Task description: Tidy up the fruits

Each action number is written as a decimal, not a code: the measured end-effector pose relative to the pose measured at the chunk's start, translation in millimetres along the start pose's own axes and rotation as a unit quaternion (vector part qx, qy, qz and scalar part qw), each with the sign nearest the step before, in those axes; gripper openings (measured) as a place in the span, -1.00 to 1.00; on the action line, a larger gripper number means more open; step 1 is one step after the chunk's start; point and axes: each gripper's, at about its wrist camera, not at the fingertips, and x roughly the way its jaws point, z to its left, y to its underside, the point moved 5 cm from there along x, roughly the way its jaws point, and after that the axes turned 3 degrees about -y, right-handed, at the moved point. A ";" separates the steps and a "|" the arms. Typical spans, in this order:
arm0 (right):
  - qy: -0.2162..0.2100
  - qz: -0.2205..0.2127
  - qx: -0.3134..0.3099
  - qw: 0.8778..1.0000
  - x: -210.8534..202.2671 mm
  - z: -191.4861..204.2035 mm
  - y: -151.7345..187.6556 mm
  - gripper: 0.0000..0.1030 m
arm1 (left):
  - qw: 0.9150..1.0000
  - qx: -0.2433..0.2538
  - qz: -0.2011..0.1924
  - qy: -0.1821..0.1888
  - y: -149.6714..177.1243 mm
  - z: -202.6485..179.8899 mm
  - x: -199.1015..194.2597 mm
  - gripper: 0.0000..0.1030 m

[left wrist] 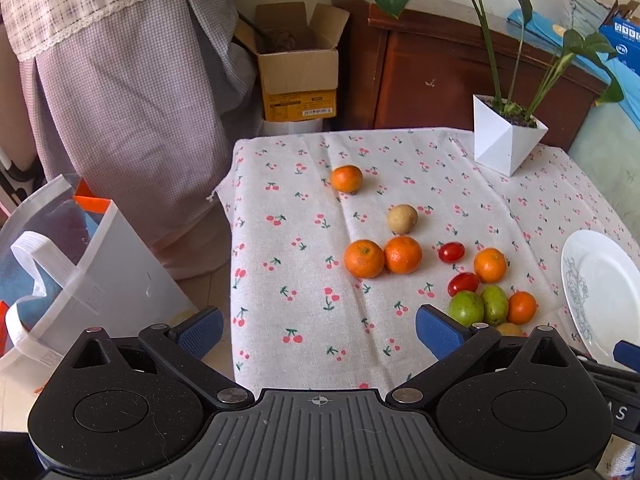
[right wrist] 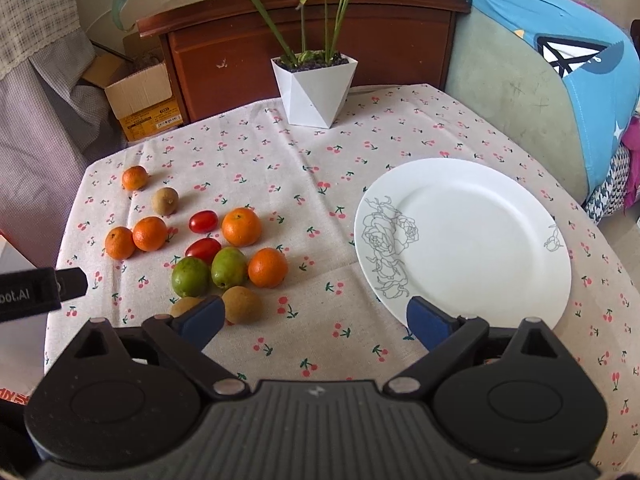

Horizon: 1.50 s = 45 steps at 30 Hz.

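Observation:
Fruit lies loose on the cherry-print tablecloth (right wrist: 312,184): several oranges, such as the one nearest the plate (right wrist: 267,267), two green fruits (right wrist: 228,267), two red tomatoes (right wrist: 203,221) and brown kiwi-like fruits (right wrist: 241,304). A white plate (right wrist: 472,236) with a grey flower drawing sits to the right with nothing on it. My right gripper (right wrist: 314,322) hovers open over bare cloth between the fruit and the plate. My left gripper (left wrist: 318,330) hangs open at the table's left front edge, nothing between its fingers. The same fruit cluster (left wrist: 402,254) and plate (left wrist: 604,292) show in the left wrist view.
A white faceted pot with a green plant (right wrist: 316,88) stands at the table's back. Left of the table a white bag (left wrist: 80,272) sits on the floor, a cardboard box (left wrist: 298,68) behind it. A dark wooden cabinet (right wrist: 312,20) and a cushioned seat (right wrist: 520,92) border the table.

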 end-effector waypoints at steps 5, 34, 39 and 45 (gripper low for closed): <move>-0.052 -0.004 0.010 0.999 -3.2 -3.9 5.6 0.56 | 1.000 0.002 -0.027 -0.008 -27.0 18.0 -2.9 0.97; -0.136 0.014 0.040 0.990 12.7 18.2 11.2 0.04 | 0.997 0.048 -0.013 0.052 -96.6 -13.7 103.8 0.52; -0.136 0.016 0.041 0.990 16.2 18.8 11.6 0.04 | 0.997 0.060 -0.016 0.053 -96.8 -20.4 116.4 0.28; -0.141 0.013 0.037 0.989 17.2 22.6 10.8 0.04 | 0.996 0.069 -0.004 0.057 -93.4 -25.9 130.7 -0.10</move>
